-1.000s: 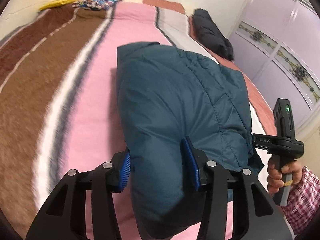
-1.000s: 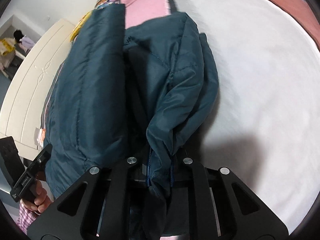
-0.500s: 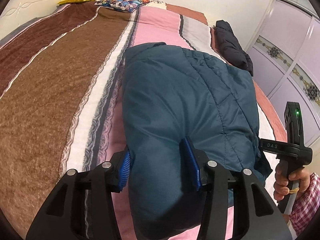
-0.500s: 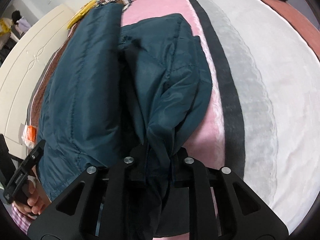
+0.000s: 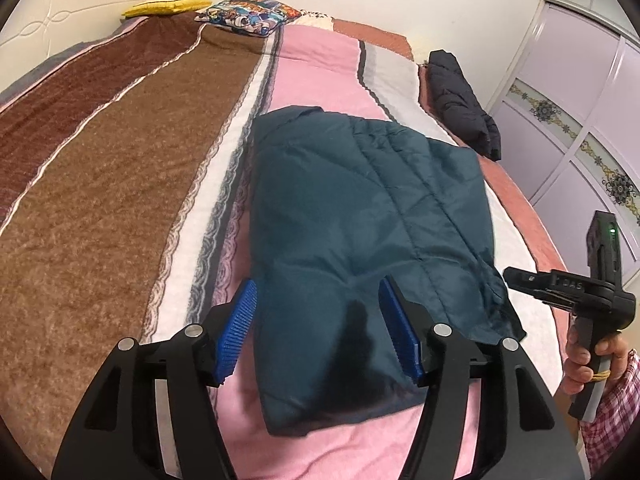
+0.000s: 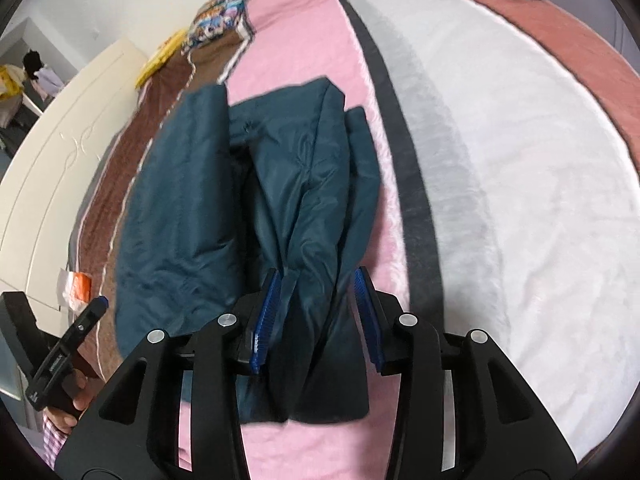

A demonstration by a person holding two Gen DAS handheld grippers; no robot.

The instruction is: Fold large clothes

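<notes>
The soft, puffy, slippery jacket (image 5: 360, 216) is straddled by both spread, released hand-held grippers, left (image 5: 320, 332) and right (image 6: 316, 316); thick folded edges should be gripped.

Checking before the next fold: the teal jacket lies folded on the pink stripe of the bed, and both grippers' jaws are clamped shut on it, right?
Not quite. The teal jacket does lie folded on the pink stripe, but both wrist views show open jaws: left gripper and right gripper straddle it.
</notes>
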